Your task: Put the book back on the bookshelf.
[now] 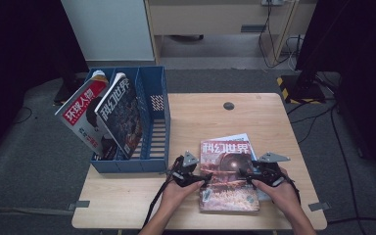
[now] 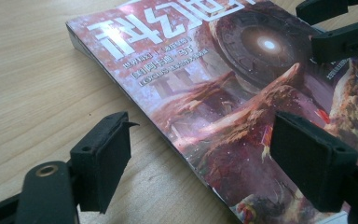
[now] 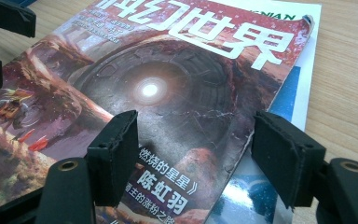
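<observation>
Top magazine [image 1: 229, 176] flat on table [image 1: 127, 205], near front edge, long side running away from person. Lies on second magazine [image 1: 247, 138], maybe more under it. Left gripper [image 1: 201, 180] at left edge, jaws wide apart, edge between them. Right gripper [image 1: 245, 175] at right edge, jaws apart too. Both equally near. Blue rack [image 1: 154, 117] to left.

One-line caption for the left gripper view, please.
Open left gripper straddles the near edge of the red sci-fi magazine lying flat on the wooden table.
</observation>
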`<state>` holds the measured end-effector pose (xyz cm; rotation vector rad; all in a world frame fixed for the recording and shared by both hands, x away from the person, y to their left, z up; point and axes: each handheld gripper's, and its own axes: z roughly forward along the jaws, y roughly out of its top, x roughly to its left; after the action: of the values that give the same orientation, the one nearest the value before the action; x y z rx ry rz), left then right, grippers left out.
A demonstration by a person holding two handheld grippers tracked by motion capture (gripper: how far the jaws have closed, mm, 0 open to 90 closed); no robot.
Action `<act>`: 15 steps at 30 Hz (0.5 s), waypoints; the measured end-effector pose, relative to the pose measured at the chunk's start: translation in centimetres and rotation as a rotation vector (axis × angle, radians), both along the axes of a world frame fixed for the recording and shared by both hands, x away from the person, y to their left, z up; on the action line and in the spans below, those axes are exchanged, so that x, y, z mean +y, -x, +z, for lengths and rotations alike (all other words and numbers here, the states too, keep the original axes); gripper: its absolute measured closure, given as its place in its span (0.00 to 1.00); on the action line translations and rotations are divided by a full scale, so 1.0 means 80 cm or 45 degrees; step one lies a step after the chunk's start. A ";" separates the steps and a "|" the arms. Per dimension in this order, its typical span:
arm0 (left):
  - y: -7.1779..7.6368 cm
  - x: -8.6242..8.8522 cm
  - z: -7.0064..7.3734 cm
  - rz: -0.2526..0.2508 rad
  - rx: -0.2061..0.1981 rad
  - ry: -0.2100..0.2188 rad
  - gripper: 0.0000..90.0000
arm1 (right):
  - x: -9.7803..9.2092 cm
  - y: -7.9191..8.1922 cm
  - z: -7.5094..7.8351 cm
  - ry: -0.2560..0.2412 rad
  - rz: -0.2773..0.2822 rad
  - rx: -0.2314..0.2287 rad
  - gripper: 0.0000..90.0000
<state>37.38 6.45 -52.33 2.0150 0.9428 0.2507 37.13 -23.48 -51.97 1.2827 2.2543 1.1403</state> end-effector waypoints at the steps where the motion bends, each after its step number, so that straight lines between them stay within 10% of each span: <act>1: 0.000 0.000 0.000 0.000 0.000 0.000 0.22 | 0.000 0.000 0.000 0.000 0.000 0.000 0.36; 15: -0.006 -0.004 -0.003 0.007 0.032 -0.010 0.18 | -0.003 0.003 0.003 0.010 0.018 0.030 0.37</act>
<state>37.85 6.16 -52.53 2.0274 0.9649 0.2331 36.89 -23.70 -51.70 1.2855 2.2866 1.1254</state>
